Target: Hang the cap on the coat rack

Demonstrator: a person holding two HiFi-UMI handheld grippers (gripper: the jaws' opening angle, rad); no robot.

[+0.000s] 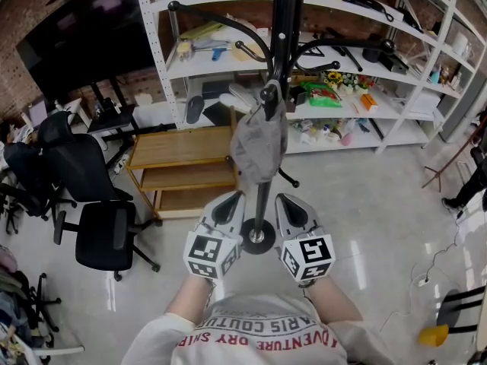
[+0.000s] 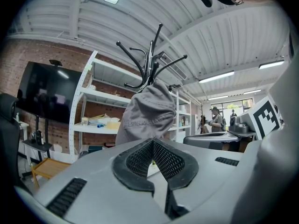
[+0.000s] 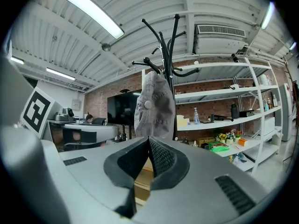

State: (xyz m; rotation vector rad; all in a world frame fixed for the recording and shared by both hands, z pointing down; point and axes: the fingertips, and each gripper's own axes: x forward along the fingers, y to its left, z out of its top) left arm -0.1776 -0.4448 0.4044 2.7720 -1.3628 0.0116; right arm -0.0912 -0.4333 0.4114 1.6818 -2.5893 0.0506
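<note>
Grey cap (image 1: pixel 259 147) hangs off a coat rack (image 1: pixel 282 29) hook, which carries its weight, at 12 o'clock from both tools. Left gripper (image 1: pixel 230 202) and right gripper (image 1: pixel 288 204) are clenched, empty and clear of it; hanging judged complete.

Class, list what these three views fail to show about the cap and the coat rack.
1. Where the cap catches on the coat rack: all views, covered by its fabric.
2. Rack top: head view, cut off by the upper edge.
3. Rack base: gripper views, behind the left tool and right tool.
</note>
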